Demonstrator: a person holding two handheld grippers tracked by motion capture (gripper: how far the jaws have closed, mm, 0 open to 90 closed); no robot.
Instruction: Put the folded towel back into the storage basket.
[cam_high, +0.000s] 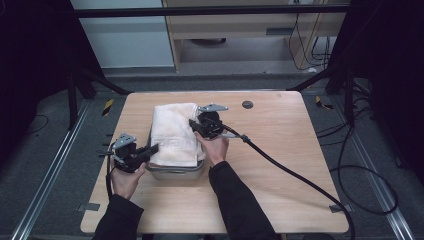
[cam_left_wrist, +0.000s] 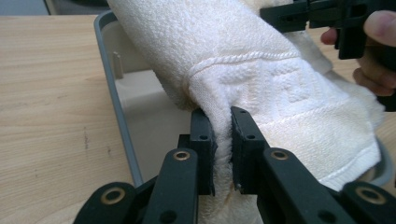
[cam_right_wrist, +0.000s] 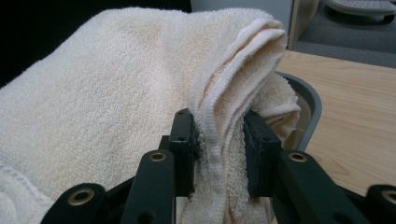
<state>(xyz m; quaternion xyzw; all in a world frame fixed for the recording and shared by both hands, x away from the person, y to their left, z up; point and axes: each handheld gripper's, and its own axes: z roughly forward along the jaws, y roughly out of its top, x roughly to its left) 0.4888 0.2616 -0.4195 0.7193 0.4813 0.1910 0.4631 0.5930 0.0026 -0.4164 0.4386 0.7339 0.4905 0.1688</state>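
**Both grippers pinch the towel over the bin**

A cream towel (cam_high: 174, 132) lies draped across a grey bin (cam_high: 176, 172) near the middle of the table (cam_high: 280, 165). The left gripper (cam_high: 150, 149) clamps the towel's left near edge; the right gripper (cam_high: 194, 125) clamps folded layers on its right side.

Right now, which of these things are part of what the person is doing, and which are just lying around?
In use:
towel
grey tub under it
left gripper, pinching the towel
right gripper, pinching the towel

Lying about:
dark round spot on the table
cables on the floor
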